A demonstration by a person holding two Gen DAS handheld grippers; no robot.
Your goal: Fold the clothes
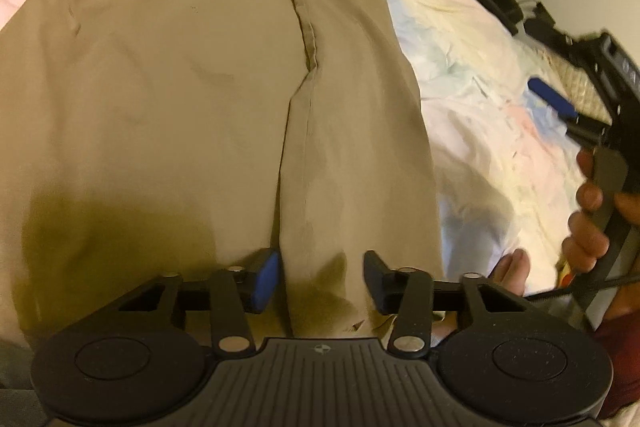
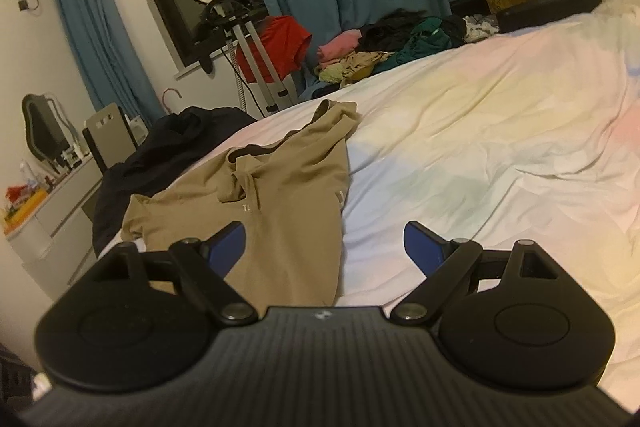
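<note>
Tan garment (image 1: pixel 192 87) is spread flat on the pastel bedsheet (image 1: pixel 472 99), soft and limp. Left gripper (image 1: pixel 320 279) is held half-open above its near hem; right gripper (image 2: pixel 324 247) gapes wide, empty. Near hem corners are judged best pinched.

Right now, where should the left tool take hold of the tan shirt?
Grip the near hem of the tan shirt, coming from the near side where the open left tool hovers. The shirt lies flat on the bed, so that edge pinches easiest.
</note>
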